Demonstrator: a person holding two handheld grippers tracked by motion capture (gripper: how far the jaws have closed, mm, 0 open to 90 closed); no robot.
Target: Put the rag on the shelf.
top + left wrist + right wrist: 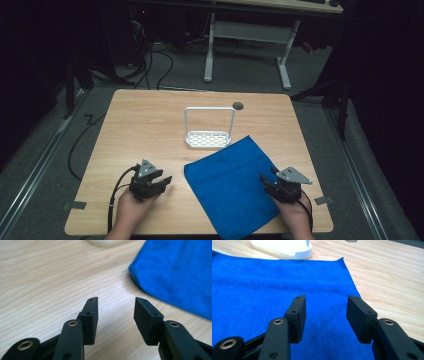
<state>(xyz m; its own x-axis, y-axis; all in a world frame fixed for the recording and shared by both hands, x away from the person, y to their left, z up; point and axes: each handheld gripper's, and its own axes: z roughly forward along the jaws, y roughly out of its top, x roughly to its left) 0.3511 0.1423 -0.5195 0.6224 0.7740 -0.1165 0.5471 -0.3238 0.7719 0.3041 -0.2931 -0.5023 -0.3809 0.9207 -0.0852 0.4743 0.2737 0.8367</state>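
Blue cloth lies flat, apparently untouched; both grippers' jaws stand apart, empty.

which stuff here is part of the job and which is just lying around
In the job:
- blue cloth
- left gripper, open, beside the cloth
- right gripper, open, at the cloth's edge

Just there:
- white rack, touching the cloth's far corner
- table and its round hole

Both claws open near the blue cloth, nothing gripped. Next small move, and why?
Probably ease the right claw down and close it on the blue cloth's near right edge. Its jaws stand open right above that edge with nothing between them, while the left claw is open over bare table, short of the cloth.
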